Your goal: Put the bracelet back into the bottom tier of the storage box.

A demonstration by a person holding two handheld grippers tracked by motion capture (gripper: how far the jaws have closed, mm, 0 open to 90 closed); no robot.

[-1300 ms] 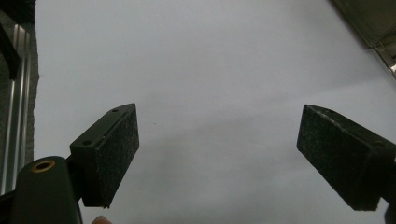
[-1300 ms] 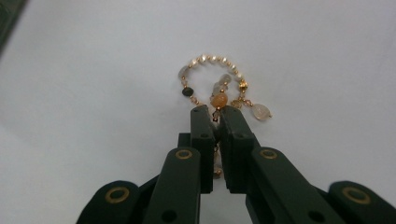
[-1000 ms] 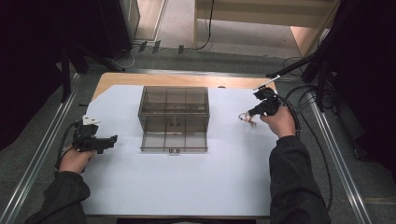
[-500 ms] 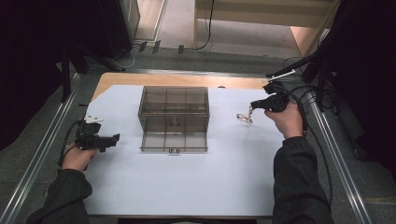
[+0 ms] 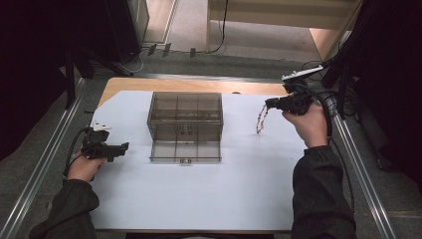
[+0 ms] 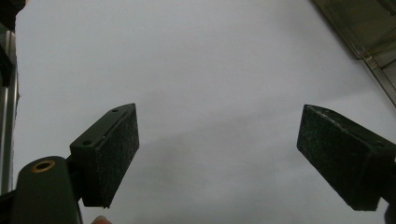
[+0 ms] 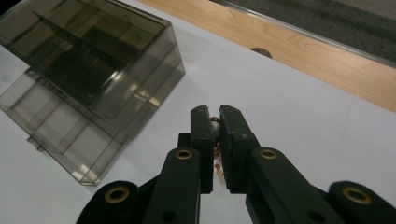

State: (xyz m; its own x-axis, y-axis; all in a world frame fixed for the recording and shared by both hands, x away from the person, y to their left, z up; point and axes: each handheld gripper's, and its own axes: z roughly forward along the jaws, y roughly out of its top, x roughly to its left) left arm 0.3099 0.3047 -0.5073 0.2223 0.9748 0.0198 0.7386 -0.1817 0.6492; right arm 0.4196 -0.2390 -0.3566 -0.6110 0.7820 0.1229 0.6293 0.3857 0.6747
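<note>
The right tool (image 5: 267, 104) is clamped on a beaded chain (image 5: 260, 120), which dangles from its tip above the white worktop (image 5: 209, 199); in the right gripper view a bead of it shows pinched between the nearly closed jaws. Off to the left of that tool stands a smoky clear compartment box (image 5: 185, 123) with its front drawer pulled out. The left tool (image 5: 119, 147) rests low near the worktop's left edge, jaws wide apart with nothing between them

We saw a glossy smoky plastic box (image 5: 184, 127), matt white sheet (image 5: 209, 199), wooden table edge (image 5: 149, 84), rough-textured pads (image 6: 114, 154).
</note>
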